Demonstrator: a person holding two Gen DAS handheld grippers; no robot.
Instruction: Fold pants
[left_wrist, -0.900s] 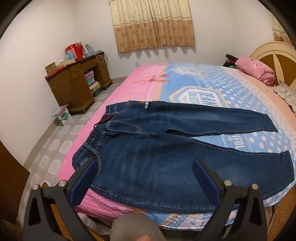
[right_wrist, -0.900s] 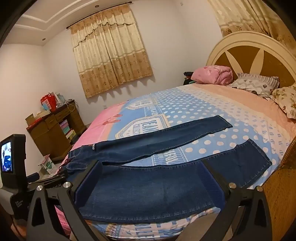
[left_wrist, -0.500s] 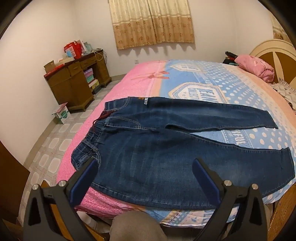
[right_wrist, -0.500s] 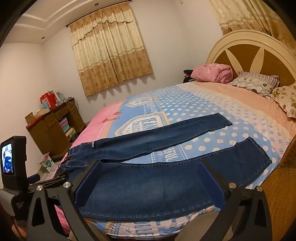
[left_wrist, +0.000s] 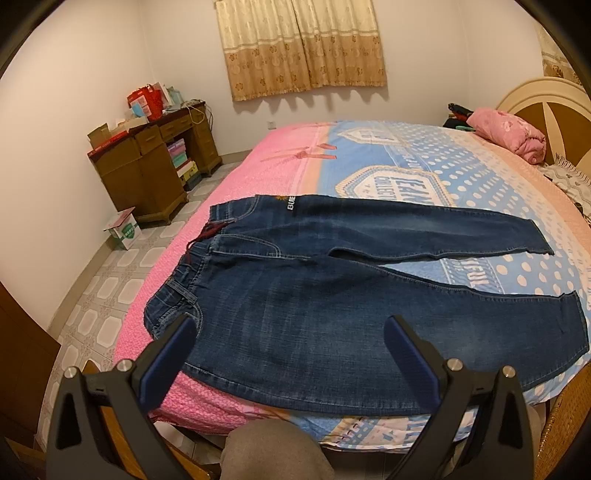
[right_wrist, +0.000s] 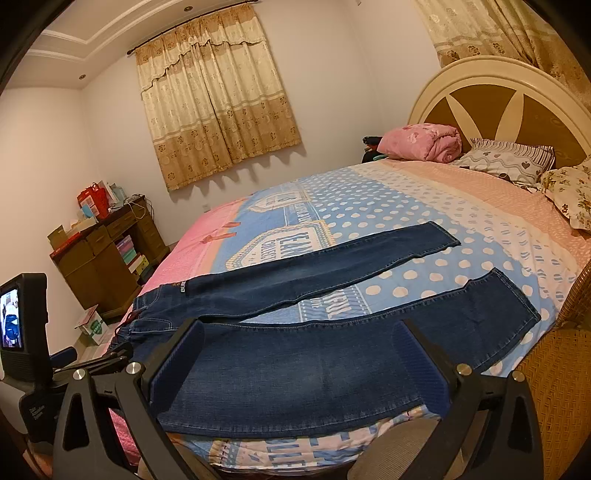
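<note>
Dark blue jeans (left_wrist: 295, 306) lie flat on the bed, waistband to the left, both legs spread apart toward the right. They also show in the right wrist view (right_wrist: 295, 362). My left gripper (left_wrist: 290, 332) is open and empty, hovering above the near leg close to the waistband. My right gripper (right_wrist: 295, 336) is open and empty, hovering above the near leg further toward the hem (right_wrist: 513, 299). The left gripper's body shows at the left edge of the right wrist view (right_wrist: 33, 354).
The bed (left_wrist: 388, 162) has a pink and blue dotted sheet. A pink rolled quilt (right_wrist: 424, 144) and pillows (right_wrist: 509, 162) lie by the headboard. A brown desk (left_wrist: 147, 162) and a small box (left_wrist: 123, 229) stand on the tiled floor at left. A wicker chair (right_wrist: 554, 387) is at right.
Both grippers have drawn back and risen slightly, so the jeans sit a little lower and farther in view. The jeans have not moved. Both grippers stay open.
</note>
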